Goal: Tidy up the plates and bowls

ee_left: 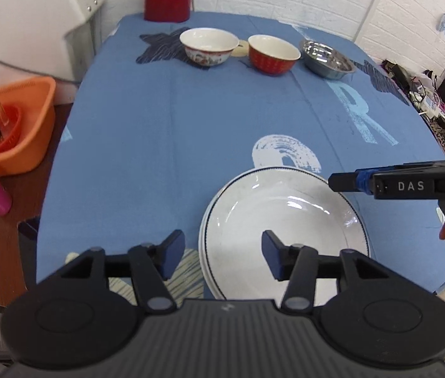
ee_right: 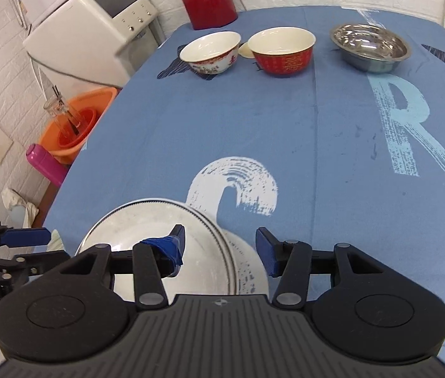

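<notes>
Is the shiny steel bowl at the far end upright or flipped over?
Upright. The steel bowl shows its open, reflective inside facing up, and looks empty.

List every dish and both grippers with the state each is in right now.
Plates: stacked, upright, near table edge.
White patterned bowl: upright, empty.
Red bowl: upright, empty.
Steel bowl: upright, empty.
Left gripper: open, holding nothing, over the stack's left rim.
Right gripper: open, holding nothing, over the stack's right rim.
</notes>
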Demonstrator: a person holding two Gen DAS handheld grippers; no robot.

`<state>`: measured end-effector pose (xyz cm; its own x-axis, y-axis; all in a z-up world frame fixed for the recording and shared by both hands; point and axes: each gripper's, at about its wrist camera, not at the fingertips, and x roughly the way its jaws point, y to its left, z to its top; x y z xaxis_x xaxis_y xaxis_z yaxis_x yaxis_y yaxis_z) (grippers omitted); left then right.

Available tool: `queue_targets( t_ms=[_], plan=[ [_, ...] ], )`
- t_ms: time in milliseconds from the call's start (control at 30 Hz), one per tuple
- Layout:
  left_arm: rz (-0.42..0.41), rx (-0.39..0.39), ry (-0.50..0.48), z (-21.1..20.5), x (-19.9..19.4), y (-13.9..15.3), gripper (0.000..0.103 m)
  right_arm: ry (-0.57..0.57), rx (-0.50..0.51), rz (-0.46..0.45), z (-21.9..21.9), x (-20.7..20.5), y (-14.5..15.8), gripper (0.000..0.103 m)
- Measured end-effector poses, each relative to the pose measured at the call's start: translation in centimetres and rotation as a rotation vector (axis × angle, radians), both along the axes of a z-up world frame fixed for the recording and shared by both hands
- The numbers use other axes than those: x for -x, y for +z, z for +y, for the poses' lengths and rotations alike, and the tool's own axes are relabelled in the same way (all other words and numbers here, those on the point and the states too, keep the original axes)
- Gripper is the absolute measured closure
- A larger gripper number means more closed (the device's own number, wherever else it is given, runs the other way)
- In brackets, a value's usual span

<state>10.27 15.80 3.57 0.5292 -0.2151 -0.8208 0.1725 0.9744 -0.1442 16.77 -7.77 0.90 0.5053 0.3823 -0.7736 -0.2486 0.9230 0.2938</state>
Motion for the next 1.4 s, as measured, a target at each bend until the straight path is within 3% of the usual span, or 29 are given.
queue_targets(
  t_ms=[133,333,600,667,800,967,1033,1167,1233,1400],
  plan=[
    [-0.041,-0.013,-0.003,-0.2,-0.7,1.1,0.050,-0.050,-0.001,0.005,-2.9,-0.8,-0.3,0.068],
    [-0.038,0.025,-0.016,-1.9,-5.2,1.6,0.048,-0.189,0.010,0.035,-9.3,-1.7,-0.7,0.068],
    [0.020,0.085,-0.025,-5.5,-12.5,0.0,0.046,-0.348,0.095,-0.069,-15.0,-3.7,1.0,0.068],
    [0.048,0.111,-0.030,-6.9,-14.3,-0.6,0.046,-0.352,0.072,-0.071,-16.0,-5.4,1.1,0.068],
    [0.098,0.201,-0.047,-11.0,-18.0,-0.8,0.046,-0.376,-0.007,0.020,-17.3,-10.8,0.7,0.068],
    [0.126,0.281,-0.019,-17.3,-24.7,0.8,0.046,-0.387,-0.041,-0.001,-18.5,-16.7,1.4,0.068],
    [0.098,0.259,-0.020,-19.4,-27.8,2.1,0.046,-0.385,-0.058,-0.012,-19.0,-18.7,1.7,0.067],
    [0.024,0.097,-0.084,-23.6,-34.9,3.5,0.041,-0.373,-0.038,-0.008,-19.9,-22.9,1.5,0.067],
    [0.025,0.024,-0.103,-24.9,-37.5,2.6,0.041,-0.352,-0.002,0.011,-19.9,-25.0,0.9,0.067],
    [0.106,-0.067,-0.128,-26.2,-42.6,-1.5,0.041,-0.294,0.057,0.048,-18.9,-28.9,-1.0,0.067]
  ],
)
